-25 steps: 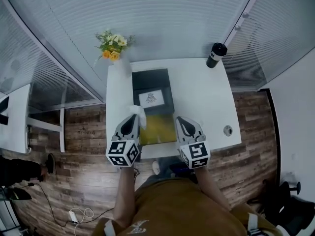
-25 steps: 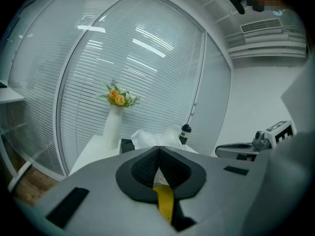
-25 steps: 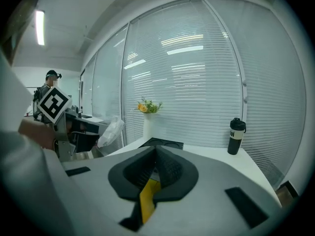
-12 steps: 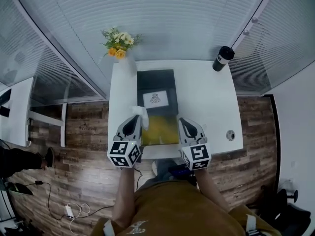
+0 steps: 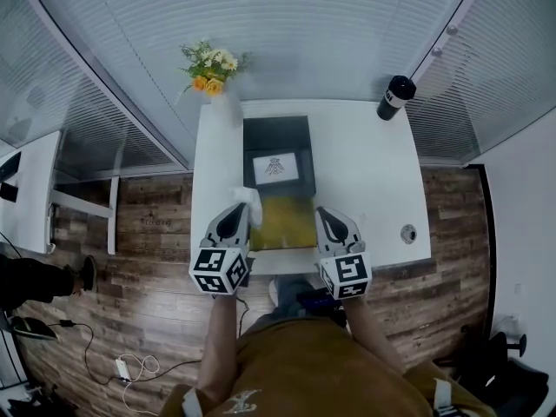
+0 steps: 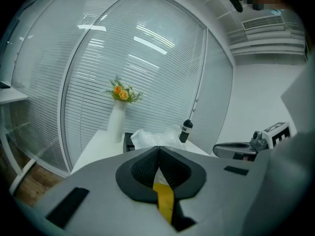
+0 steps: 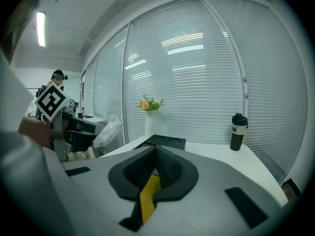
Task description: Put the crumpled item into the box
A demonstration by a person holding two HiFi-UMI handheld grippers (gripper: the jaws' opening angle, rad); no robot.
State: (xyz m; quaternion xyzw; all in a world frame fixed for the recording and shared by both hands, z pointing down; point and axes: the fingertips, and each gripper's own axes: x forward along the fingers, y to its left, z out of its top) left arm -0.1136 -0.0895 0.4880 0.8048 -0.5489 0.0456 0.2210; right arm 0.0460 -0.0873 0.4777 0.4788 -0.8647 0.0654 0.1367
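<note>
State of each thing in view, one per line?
left hand-held gripper: shut on the crumpled item
right hand-held gripper: shut, empty
box: open, yellow inside
bottle: upright, capped
vase: upright, holding flowers

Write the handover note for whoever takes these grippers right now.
Left gripper: shut on the white crumpled item, held at the box's left edge.
Right gripper: shut, empty, beside the box's right edge.
Box: on the white table, straight ahead of the person.
Done: item is grasped.
Left: carry it over the box and release it inside.
</note>
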